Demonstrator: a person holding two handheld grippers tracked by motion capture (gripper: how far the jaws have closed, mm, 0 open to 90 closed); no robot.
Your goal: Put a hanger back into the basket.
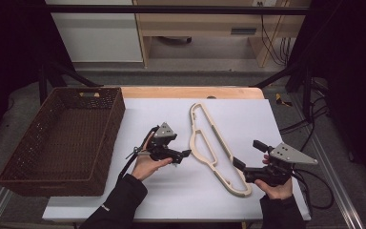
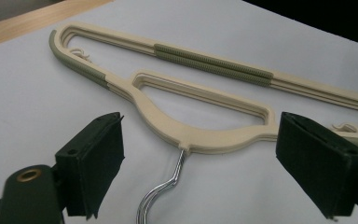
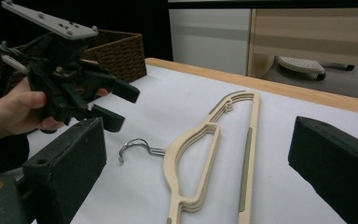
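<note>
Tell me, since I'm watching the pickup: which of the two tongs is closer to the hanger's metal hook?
The left tongs: they point at the chrome hook, which lies between their open jaws. The right tongs sit by the hanger far end.

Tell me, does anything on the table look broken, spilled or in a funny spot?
Nothing stands out. The cream hanger lies flat and whole on the white tabletop, its metal hook unbent. The wicker basket sits square at the table's left edge. Both tools, left and right, are open near the hanger.
</note>
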